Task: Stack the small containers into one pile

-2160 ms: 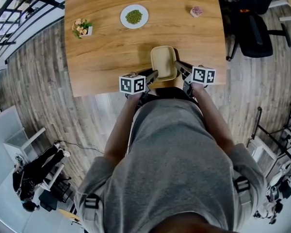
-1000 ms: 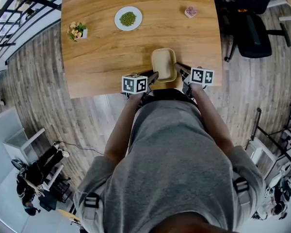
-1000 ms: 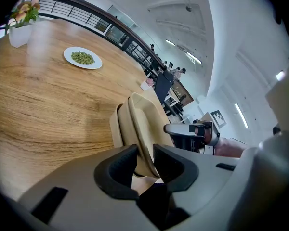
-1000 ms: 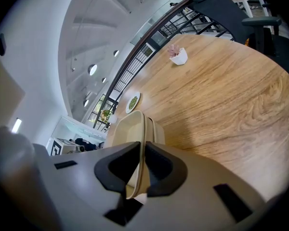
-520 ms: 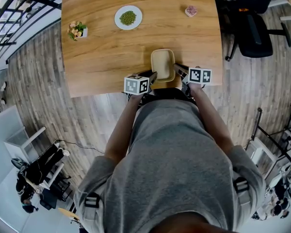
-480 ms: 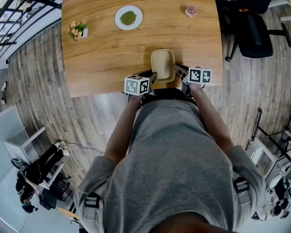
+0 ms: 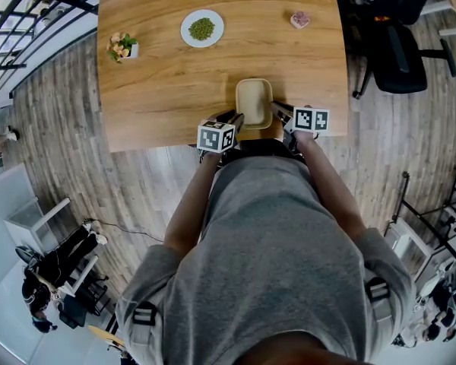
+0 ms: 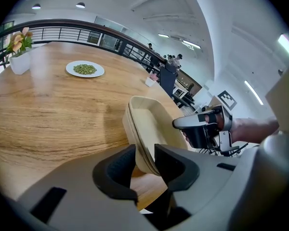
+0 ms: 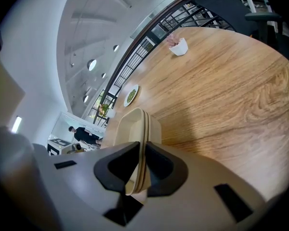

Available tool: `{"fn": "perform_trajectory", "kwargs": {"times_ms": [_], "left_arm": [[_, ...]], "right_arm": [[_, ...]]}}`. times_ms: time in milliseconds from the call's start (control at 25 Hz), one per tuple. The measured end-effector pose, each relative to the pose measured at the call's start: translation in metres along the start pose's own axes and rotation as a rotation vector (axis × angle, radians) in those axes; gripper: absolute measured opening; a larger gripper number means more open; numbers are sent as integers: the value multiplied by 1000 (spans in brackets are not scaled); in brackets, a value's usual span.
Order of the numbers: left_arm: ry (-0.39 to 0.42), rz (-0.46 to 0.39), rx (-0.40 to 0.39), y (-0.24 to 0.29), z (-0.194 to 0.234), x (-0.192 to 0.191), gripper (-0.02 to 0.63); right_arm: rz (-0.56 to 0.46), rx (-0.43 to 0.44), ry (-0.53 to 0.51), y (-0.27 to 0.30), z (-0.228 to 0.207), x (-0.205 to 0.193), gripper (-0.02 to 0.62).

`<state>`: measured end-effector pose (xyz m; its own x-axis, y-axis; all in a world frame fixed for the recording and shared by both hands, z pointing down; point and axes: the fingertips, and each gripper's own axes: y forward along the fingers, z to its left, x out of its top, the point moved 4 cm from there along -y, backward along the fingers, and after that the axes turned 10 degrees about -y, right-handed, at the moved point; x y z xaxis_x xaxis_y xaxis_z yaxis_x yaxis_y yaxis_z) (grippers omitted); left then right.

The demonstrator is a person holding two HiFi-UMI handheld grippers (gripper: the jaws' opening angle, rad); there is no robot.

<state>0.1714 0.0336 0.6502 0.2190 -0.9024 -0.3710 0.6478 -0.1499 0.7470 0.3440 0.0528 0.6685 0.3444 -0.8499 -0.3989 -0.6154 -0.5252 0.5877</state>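
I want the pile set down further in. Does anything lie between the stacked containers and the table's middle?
Nothing visible does. The table beyond the stacked containers is bare wood; the plate of green bits, the flower pot and the small pink thing sit far off, toward its far edge.

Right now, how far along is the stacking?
Done: beige containers are nested in one pile at the table's near edge. In hand: right claw grips the pile's rim; left claw has just been opening, rim between its jaws. Left: likely only letting go; no loose container shows.
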Motion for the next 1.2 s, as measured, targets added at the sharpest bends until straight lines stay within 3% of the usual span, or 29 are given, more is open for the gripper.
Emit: {"fn": "perform_trajectory", "kwargs": {"times_ms": [160,320,480,920,1200], "left_arm": [[22,-12,13,1,2,0,151],[17,-23,21,1,3,-1,175],[6,-24,20,1,5,-1,192],[-10,-39,47,0,12,0,261],[-12,-43,27,-2,13,-1,262]], "right_arm": [[-8,-6,-11,0,-1,0,56],[-9,-50,-59,-2,-7,-1,122],[-21,-39,-34,-3,-12,-2,162],[-25,-39,-15,-2,-13,-3,167],[-35,-44,-11,-2,-11,-4,169]]}}
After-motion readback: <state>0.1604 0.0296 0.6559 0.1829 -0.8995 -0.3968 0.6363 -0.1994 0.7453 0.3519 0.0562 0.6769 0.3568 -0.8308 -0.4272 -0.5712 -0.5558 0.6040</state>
